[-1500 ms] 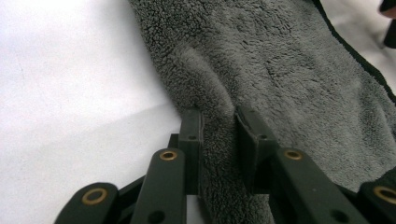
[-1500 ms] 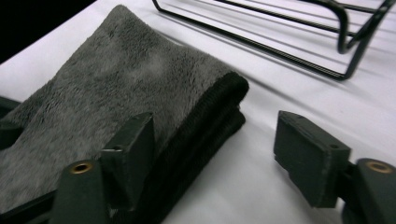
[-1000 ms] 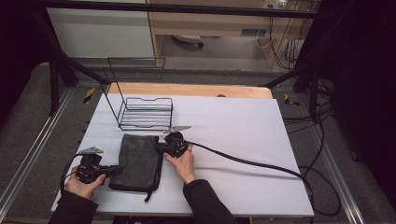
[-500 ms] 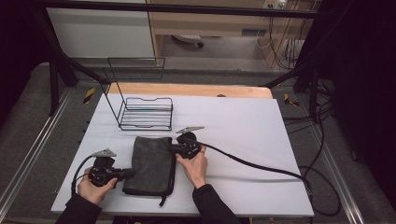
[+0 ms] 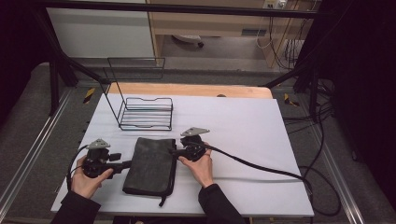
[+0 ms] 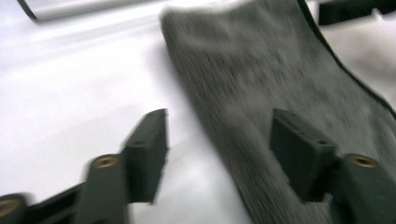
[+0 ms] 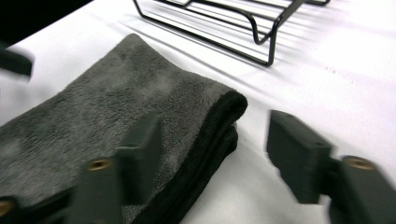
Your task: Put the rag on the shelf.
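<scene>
Grey towel (image 5: 152, 164) between both grippers

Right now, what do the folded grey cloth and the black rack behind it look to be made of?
The folded grey cloth looks like a soft, matte terry or microfibre towel: fuzzy nap and a darker stitched hem along its edge. The black rack looks like thin metal wire with a smooth, slightly glossy black coating, probably paint or plastic; its rods are straight, evenly bent and joined at the crossings.
</scene>
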Action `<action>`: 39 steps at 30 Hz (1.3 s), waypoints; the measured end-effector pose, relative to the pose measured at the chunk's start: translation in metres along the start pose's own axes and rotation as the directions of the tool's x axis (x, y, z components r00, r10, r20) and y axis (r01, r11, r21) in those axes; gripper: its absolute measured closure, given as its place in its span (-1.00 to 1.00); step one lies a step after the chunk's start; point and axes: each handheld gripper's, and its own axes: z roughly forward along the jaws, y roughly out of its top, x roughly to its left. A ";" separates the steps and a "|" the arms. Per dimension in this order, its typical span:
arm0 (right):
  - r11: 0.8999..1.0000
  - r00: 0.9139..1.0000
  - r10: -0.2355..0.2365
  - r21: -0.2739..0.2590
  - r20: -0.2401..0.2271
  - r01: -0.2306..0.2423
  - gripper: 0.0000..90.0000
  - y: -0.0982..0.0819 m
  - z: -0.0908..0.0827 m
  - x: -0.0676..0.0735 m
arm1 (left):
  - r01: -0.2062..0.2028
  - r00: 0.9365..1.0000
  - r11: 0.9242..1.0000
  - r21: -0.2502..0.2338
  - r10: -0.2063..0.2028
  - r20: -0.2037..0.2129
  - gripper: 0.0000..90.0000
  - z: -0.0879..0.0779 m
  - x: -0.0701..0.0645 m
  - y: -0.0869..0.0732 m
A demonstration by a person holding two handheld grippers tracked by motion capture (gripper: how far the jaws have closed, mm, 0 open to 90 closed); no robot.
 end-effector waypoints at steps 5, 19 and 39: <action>1.000 1.000 -0.013 -0.010 -0.026 0.013 -0.63 0.003 -0.007 -0.001 | -0.016 0.998 0.999 -0.032 0.014 -0.053 -0.50 0.011 0.006 0.021; 0.998 0.998 -0.043 0.036 -0.053 0.045 -0.88 0.002 -0.028 0.001 | 0.034 0.994 0.999 -0.022 -0.036 -0.099 -0.38 0.062 0.024 0.053; 0.999 0.999 0.013 -0.035 -0.038 -0.015 -0.75 0.007 -0.013 -0.006 | 0.030 0.999 0.997 0.070 -0.028 -0.031 0.64 0.081 0.021 0.047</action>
